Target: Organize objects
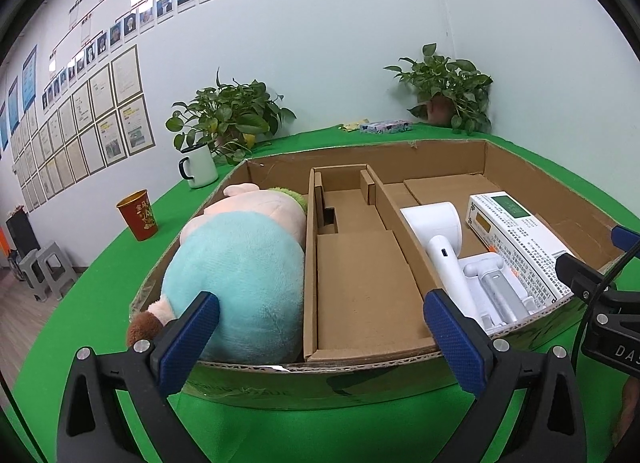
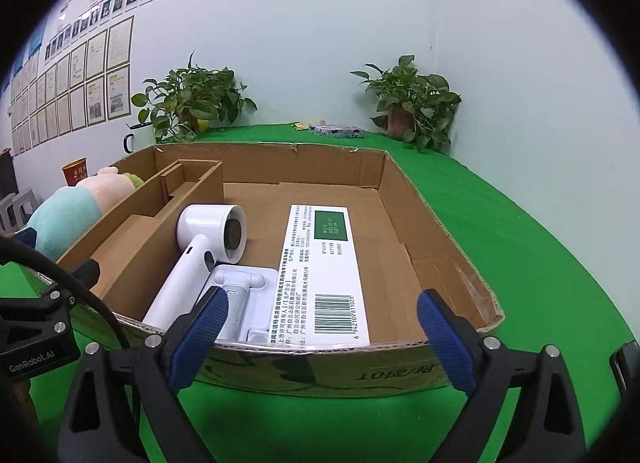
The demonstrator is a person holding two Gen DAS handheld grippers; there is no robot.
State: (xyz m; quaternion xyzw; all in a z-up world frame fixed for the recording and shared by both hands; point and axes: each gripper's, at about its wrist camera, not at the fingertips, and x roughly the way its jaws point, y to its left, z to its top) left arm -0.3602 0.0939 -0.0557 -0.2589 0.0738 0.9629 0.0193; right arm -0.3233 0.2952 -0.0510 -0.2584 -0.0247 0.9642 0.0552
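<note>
Both the left gripper (image 1: 320,327) and right gripper (image 2: 320,323) hover with fingers apart and empty at the cardboard box (image 2: 440,231) filling mid-frame. Inside lie the plush toy (image 1: 240,263), hair dryer (image 2: 200,255) and white carton (image 2: 328,263). Reaching in could snag the thin divider (image 1: 310,263) and drag the box. Readable: "GenRobot.AI", barcode 6942109811023.

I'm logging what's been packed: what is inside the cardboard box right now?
The cardboard box holds a plush toy on the left, a bare middle divider section, then a white hair dryer, a white tray and a white printed carton. Anything under them is hidden.
</note>
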